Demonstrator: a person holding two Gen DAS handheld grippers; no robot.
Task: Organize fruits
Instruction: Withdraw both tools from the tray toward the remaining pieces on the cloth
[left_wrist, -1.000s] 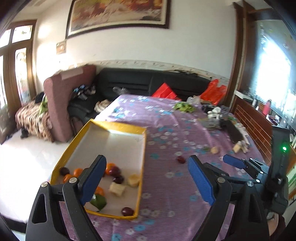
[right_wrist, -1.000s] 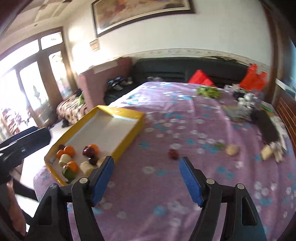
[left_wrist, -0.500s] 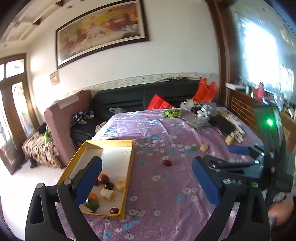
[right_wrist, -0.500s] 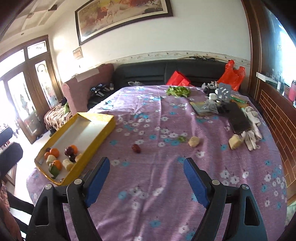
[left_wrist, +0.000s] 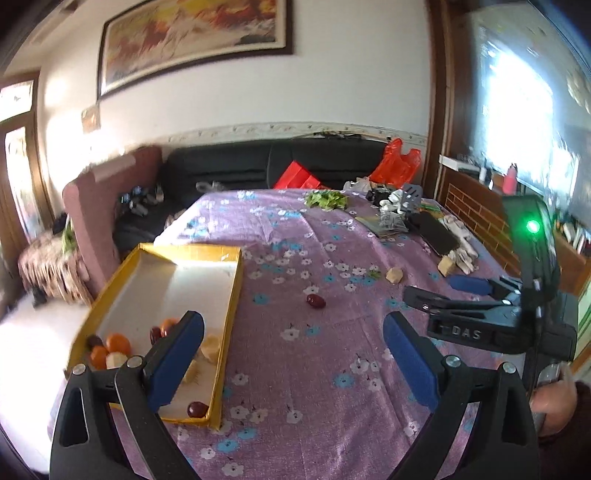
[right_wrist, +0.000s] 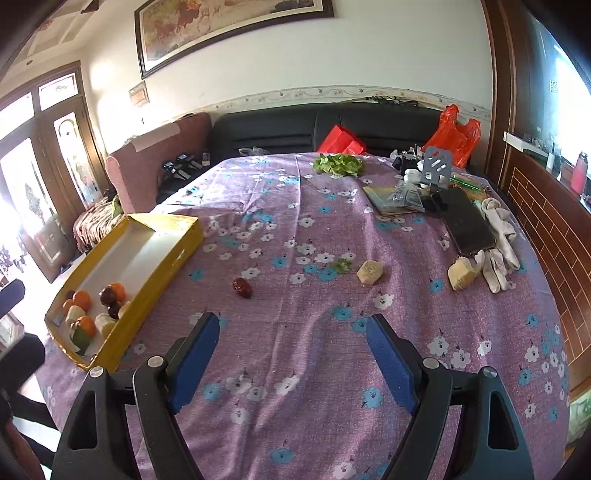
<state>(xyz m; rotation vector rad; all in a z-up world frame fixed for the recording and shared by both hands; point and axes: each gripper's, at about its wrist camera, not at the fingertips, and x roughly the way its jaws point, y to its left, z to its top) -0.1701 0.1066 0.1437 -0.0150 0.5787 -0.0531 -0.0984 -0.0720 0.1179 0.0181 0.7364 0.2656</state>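
Two open grippers over a half-sorted table

Two grippers hang above the purple flowered tablecloth (right_wrist: 295, 369), and you hold both with jaws spread wide and nothing between the blue pads. Your left gripper (left_wrist: 293, 354) sits near the table's front edge, its left finger overlapping the near corner of the yellow tray (left_wrist: 229, 310). Your right gripper (right_wrist: 291, 354) hovers over bare cloth toward the middle of the table; from the left wrist view it shows at the right, above the cloth.

Most of the fruit already lies at the tray's near end: orange fruits (right_wrist: 83, 299), dark red ones (right_wrist: 108, 295) and pale chunks (right_wrist: 105, 323). One dark red fruit (right_wrist: 242, 288) lies alone on the cloth, just right of the tray and ahead of both grippers. Farther right sit two pale chunks (right_wrist: 369, 272) (right_wrist: 460, 273), the second touching a pair of white gloves (right_wrist: 498, 240). Green leaves (right_wrist: 338, 164) lie at the far end, with a dark phone (right_wrist: 467, 221) among clutter on the right.
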